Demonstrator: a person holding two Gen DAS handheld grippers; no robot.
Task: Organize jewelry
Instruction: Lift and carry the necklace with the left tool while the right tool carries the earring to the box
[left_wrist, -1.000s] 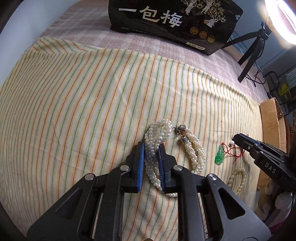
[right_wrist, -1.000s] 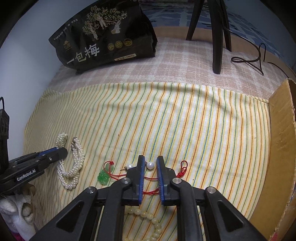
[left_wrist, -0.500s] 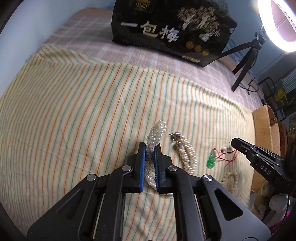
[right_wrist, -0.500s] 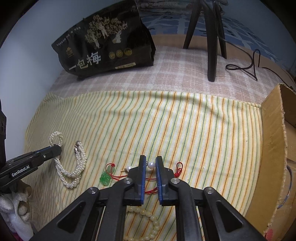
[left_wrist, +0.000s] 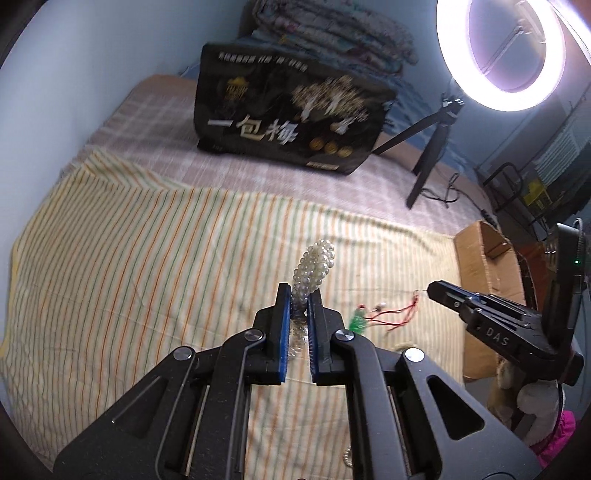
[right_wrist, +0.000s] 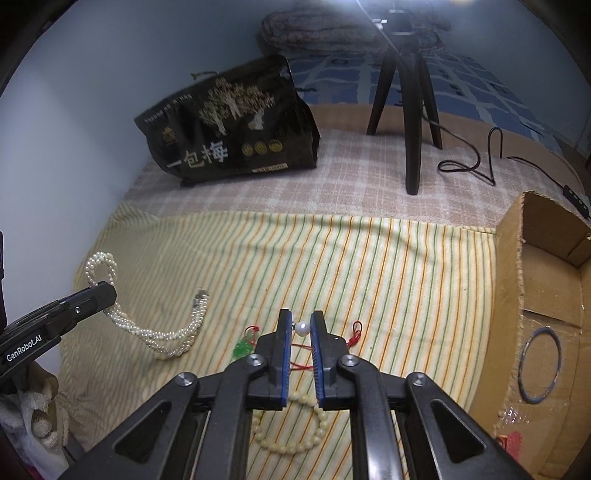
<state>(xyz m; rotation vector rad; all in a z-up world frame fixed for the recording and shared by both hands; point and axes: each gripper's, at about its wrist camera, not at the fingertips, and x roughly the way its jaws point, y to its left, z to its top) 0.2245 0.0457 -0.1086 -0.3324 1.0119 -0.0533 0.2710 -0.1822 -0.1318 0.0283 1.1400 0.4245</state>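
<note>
A: The left gripper (left_wrist: 299, 314) is clenched on the pearl strand (left_wrist: 310, 271). In the left wrist view a loop of it stands up above the pads at centre frame. In the right wrist view the rest sags from that gripper at the left edge down to the striped cloth (right_wrist: 369, 266), with the clasp end (right_wrist: 201, 295) lying on the fabric.

B: And the right gripper (right_wrist: 302, 328)?

A: It is closed on the red cord (right_wrist: 301, 345) just behind a white bead (right_wrist: 303, 328). The green pendant (right_wrist: 242, 347) sits lower left of the pads, and the cord's knotted end (right_wrist: 355, 332) to their right. Whether the pendant is clear of the cloth is hard to tell.

B: So each hand has one piece. What makes the lift go well?

A: Probably keeping both grips firm and raising straight, so the trailing pearls peel off the cloth without snagging. The strand is heavy and slack, so it will likely swing.

B: Where do they go?

A: Likely the cardboard box (right_wrist: 546, 258) at the right edge, which already holds a ring-shaped bangle (right_wrist: 540, 363). The two pieces should travel well apart so cord and pearls don't tangle. The cream bracelet (right_wrist: 291, 424) lies on the cloth at lower centre, not yet picked up.
</note>
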